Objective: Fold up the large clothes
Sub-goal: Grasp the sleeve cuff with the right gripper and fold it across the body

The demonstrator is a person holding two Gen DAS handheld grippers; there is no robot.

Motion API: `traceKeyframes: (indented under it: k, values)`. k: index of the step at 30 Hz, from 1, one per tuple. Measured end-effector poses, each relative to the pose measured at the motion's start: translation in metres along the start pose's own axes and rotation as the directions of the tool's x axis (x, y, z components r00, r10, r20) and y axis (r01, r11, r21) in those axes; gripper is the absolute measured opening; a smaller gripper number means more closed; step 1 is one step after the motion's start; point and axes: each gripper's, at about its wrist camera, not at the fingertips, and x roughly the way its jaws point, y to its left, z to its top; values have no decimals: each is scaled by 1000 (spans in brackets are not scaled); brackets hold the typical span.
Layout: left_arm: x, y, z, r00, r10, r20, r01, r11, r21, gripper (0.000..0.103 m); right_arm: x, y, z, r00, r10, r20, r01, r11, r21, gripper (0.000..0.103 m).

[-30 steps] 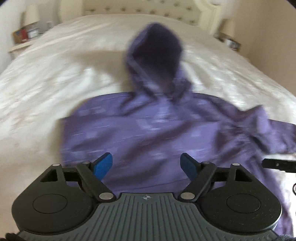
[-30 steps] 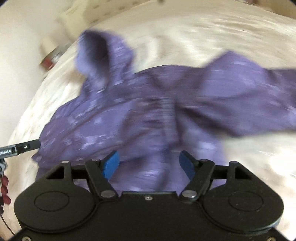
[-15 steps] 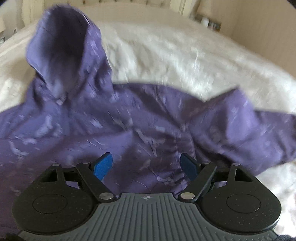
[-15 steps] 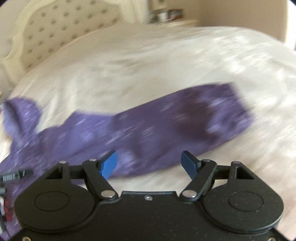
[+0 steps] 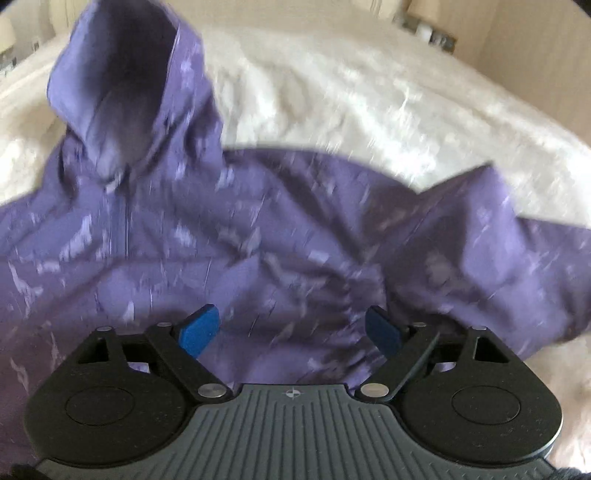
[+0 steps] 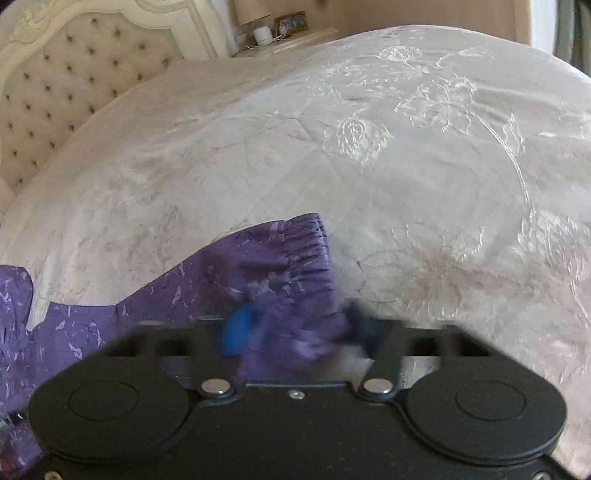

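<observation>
A purple hooded jacket (image 5: 280, 236) lies spread on the white bed, hood (image 5: 129, 74) toward the headboard. My left gripper (image 5: 291, 328) is open and empty, hovering over the jacket's body near its right sleeve (image 5: 491, 251). In the right wrist view the sleeve's elastic cuff (image 6: 291, 258) lies between my right gripper's (image 6: 295, 332) blue fingers. The fingers are blurred and closer together than before, with the cuff fabric between them; whether they grip it is unclear.
The white embroidered bedspread (image 6: 424, 147) covers the whole bed. A tufted cream headboard (image 6: 74, 74) stands at the back left. A nightstand (image 6: 291, 33) with small items sits beyond the bed's far corner.
My right gripper has swung right to the sleeve's cuff and its fingers have come inward around it. My left gripper has moved in closer over the jacket and stays open.
</observation>
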Motion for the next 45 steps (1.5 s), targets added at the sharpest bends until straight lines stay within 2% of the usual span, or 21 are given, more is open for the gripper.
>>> traceKeyframes:
  k: [2,5,7,9,10,11,13,15,17,20,24,27,32,37,40,43,45]
  values:
    - [-5,-9,7,999,6,39,-7,1000,29,86,-8,-2,0,998,55,6,-55,998,29,39]
    - [0,-24,16,998,-24,63,20,997,69,86,-30,2,1,994,98,37,-99,995,19,38]
    - [20,-36,18,1000,-15,25,12,993,117,86,-47,7,3,989,132,61,-134,991,16,38]
    - [45,-44,15,998,40,-38,-33,986,161,89,-64,11,7,982,166,87,-168,986,21,38]
    - [58,-47,14,996,62,-65,-50,985,167,91,-71,14,10,978,187,96,-190,981,24,38]
    - [64,-46,14,995,70,-71,-58,985,164,100,-78,19,13,973,208,104,-211,977,22,38]
    - [70,-45,20,994,73,-86,-59,987,148,103,-91,32,16,963,241,122,-243,970,-2,38]
    - [66,-43,25,993,53,-103,-38,988,147,101,-104,48,20,947,288,139,-288,957,-23,38]
    - [51,-37,29,997,18,-79,-7,991,134,98,-113,69,22,929,340,148,-337,940,-42,37]
    - [16,-15,28,999,-48,-3,48,997,55,97,-124,108,22,896,420,145,-412,908,-78,37]
    - [-28,25,16,994,-101,42,103,994,-45,97,-129,175,12,843,527,108,-514,848,-126,37]
    - [-55,65,4,994,-98,50,103,990,-100,97,-122,234,-4,807,588,58,-571,801,-181,37]
    - [-96,140,-26,997,-64,35,70,976,-207,97,-101,328,-50,731,680,-57,-677,711,-192,37]
    - [-130,208,-52,1000,-9,19,14,964,-267,97,-72,417,-110,687,703,-185,-726,650,-224,37]
    - [-146,238,-69,1000,14,11,-9,951,-310,97,-56,462,-153,686,684,-250,-727,621,-294,38]
    - [-155,259,-82,999,34,1,-32,942,-334,97,-39,498,-194,704,646,-297,-708,598,-376,43]
    - [-159,268,-88,999,35,-3,-34,937,-349,97,-29,513,-212,708,624,-331,-704,590,-394,55]
